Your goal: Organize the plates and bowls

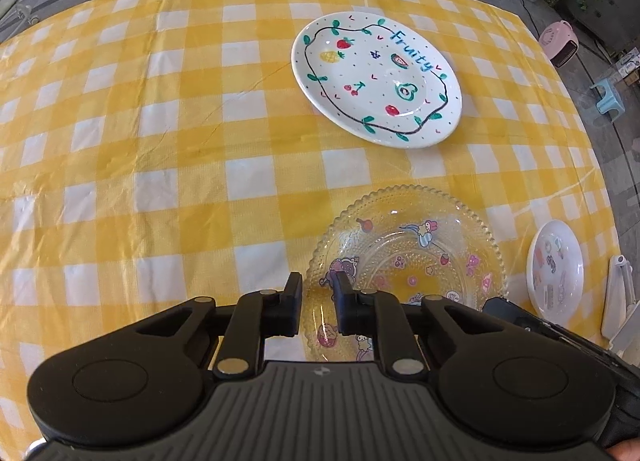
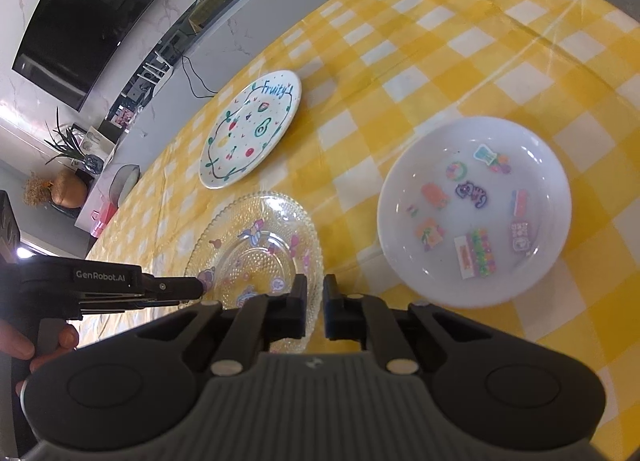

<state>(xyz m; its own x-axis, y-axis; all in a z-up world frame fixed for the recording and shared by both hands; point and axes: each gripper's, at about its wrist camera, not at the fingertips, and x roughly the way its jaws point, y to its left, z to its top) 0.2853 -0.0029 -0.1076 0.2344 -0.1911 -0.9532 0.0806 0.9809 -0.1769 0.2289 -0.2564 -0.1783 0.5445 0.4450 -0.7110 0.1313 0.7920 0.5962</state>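
A clear beaded glass plate (image 1: 408, 253) (image 2: 256, 245) with cartoon stickers lies near the table's front. My left gripper (image 1: 318, 289) (image 2: 196, 287) straddles its left rim, one finger inside and one outside, shut on it. My right gripper (image 2: 315, 289) (image 1: 490, 303) is shut on the opposite, right rim. A white plate (image 1: 376, 81) (image 2: 252, 129) painted with fruit and the word "Fruity" lies farther back. A white bowl (image 2: 476, 209) (image 1: 554, 265) with stickers inside sits to the right of the glass plate.
A yellow and white checked cloth (image 1: 160, 141) (image 2: 480, 41) covers the table. A white object (image 1: 618, 301) stands at its right edge beside the bowl. Off the table are a pink heater (image 1: 560, 43), a blue stool (image 1: 608, 97) and a wall television (image 2: 92, 13).
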